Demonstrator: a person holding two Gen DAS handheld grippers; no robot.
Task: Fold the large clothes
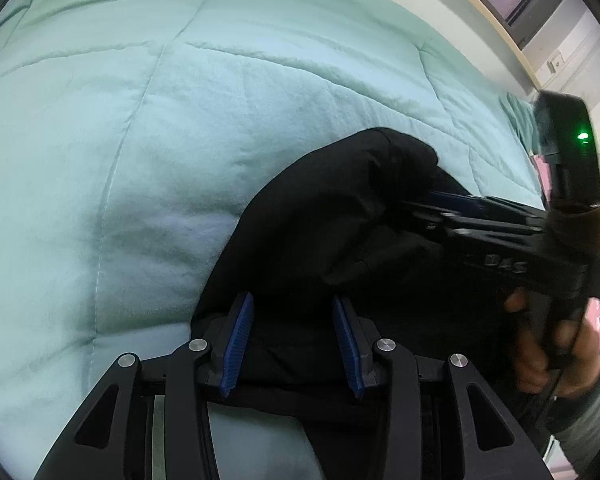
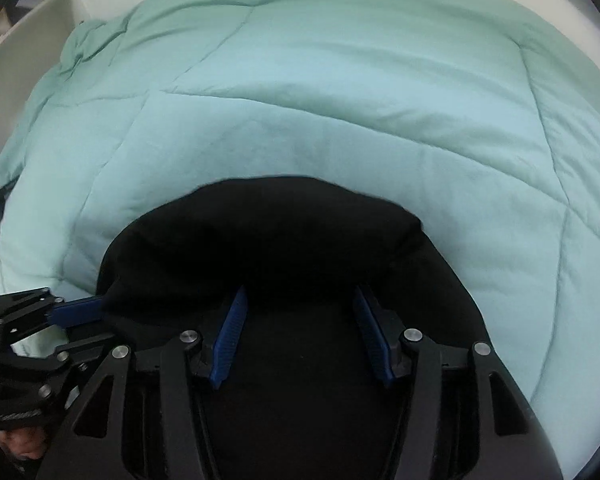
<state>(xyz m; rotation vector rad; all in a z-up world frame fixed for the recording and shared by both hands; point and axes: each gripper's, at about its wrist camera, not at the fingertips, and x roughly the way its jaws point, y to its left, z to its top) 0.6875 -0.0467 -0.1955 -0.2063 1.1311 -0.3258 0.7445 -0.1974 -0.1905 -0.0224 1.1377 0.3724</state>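
Black garment (image 1: 324,240) bunched — no clear axis; both grippers' fingers (image 1: 238,344) spread over it.

Black 2-finger grippers (image 1: 292,344) with ribbed blue pads (image 1: 238,344) (silver screws), grey-green sleeve (image 1: 592,412)
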